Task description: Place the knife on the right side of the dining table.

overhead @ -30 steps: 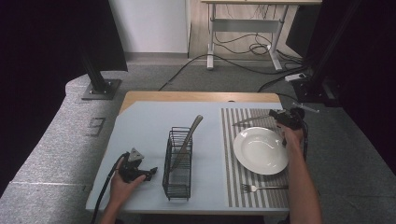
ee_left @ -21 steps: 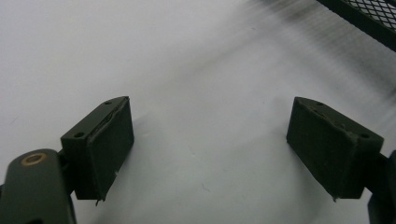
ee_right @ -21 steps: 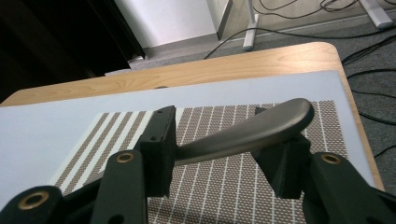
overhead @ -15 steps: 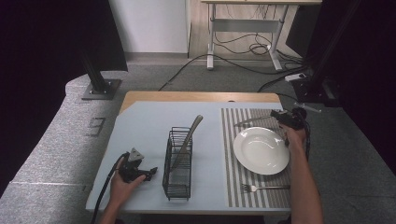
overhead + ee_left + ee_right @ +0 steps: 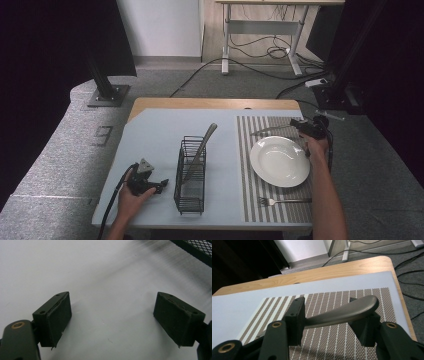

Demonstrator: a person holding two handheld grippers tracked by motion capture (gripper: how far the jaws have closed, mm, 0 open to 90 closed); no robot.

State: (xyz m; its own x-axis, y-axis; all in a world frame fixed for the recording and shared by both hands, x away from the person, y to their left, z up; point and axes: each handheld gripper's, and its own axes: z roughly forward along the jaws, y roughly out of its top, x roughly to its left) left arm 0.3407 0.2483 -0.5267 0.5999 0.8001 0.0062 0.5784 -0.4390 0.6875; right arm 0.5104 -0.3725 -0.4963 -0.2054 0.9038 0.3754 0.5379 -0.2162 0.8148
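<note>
Resting apart at opposite sides of the desk, the two grippers sit low over its pale blue top.

The left gripper (image 5: 159, 186) lies near the desk's front left corner, just beside the black wire basket (image 5: 191, 176), its jaws spread wide with bare surface between them. The right gripper (image 5: 296, 125) is near the back right corner, over the striped placemat (image 5: 250, 170) and beyond the white plate (image 5: 280, 161); in the right gripper view a metal utensil handle (image 5: 342, 312) lies across its jaws (whether they actually pinch it I cannot tell). Another utensil (image 5: 201, 147) leans in the basket, and a fork (image 5: 282, 201) lies on the placemat's front edge.
</note>
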